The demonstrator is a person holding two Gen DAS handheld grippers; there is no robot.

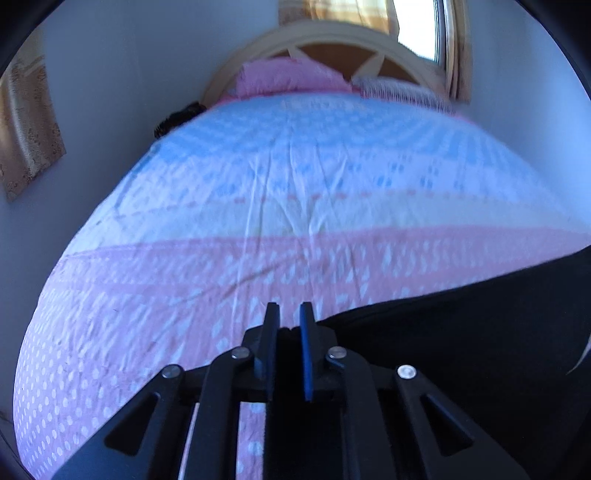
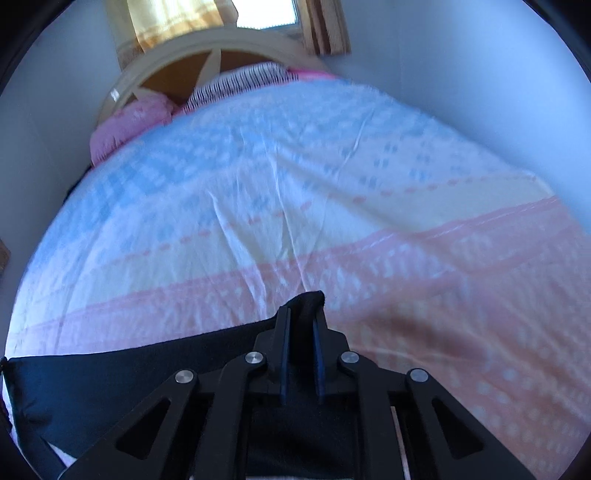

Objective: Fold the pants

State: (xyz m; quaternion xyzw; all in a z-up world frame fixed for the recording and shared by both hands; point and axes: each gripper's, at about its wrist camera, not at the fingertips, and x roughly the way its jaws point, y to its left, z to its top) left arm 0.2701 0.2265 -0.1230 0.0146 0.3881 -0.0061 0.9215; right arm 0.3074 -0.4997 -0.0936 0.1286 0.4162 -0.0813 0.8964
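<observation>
Black cloth fills the nearest part of both views: the pants [image 2: 122,373] lie at the near edge of the bed [image 1: 295,206], stretched between the two grippers. The right gripper [image 2: 301,319] has its blue-lined fingers [image 2: 283,354] close together with a dark fold of the pants bunched up between them, so it is pinching a corner of the garment. The left gripper [image 1: 290,314] also has its fingers nearly together, and dark fabric lies at and under them, but whether cloth is actually caught between the pads I cannot tell. The fabric looks soft, limp and light; I judge it will sag and slide wherever it is not held, so corners and hems are the sensible places to grip, both ends lifted together. The right view shows the pants running off toward its left as a long dark band with a straight top edge; the left view shows them spreading to its right instead. Farther off, the patterned bedspread is creased, then a pink pillow [image 1: 288,77], a headboard [image 2: 173,62] and a curtained window [image 1: 421,26]
</observation>
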